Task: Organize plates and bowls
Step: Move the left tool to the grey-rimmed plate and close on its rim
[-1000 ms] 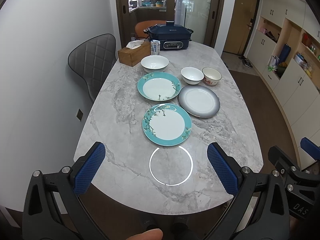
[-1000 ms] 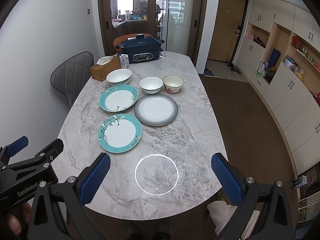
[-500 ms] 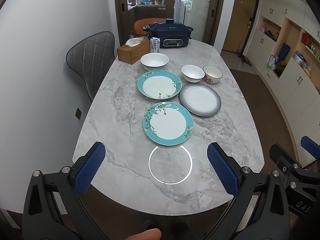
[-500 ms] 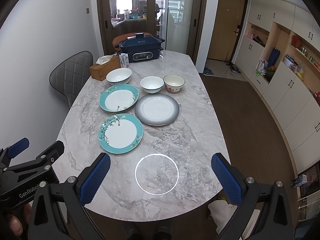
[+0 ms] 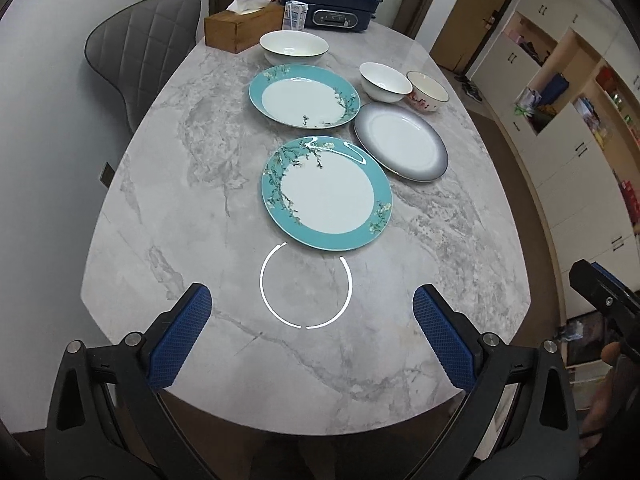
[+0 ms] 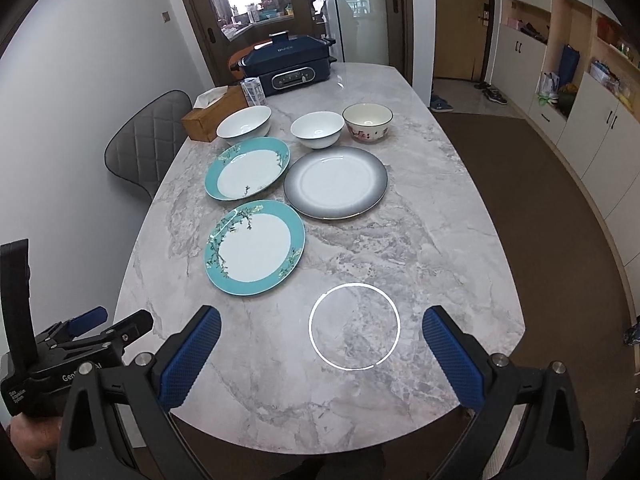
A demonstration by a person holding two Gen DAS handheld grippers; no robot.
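- Left wrist view: left gripper (image 5: 312,322) low over the near end of the grey marble table (image 5: 192,184), jaws spread wide, nothing between the blue pads.
- Just beyond the jaws, nearest of the dishes: round teal-rimmed plate with a blossom-branch pattern (image 5: 327,193), flat on the table.
- Behind that near plate: a second teal-rimmed plate of the same pattern (image 5: 304,96); to the right of the near plate, a round grey-rimmed plate with a white centre (image 5: 400,147), close beside both.
- Farther back from the near plate: large white bowl (image 5: 294,47), smaller white bowl (image 5: 385,81) and cream bowl with red flowers (image 5: 427,91), the last two just beside each other.
- Right wrist view: right gripper (image 6: 320,344) above the table edge, right of the near plate, jaws also spread wide and empty.
- At the far end, past the bowls: wooden tissue box (image 5: 240,30) and dark blue electric cooker (image 5: 330,14).
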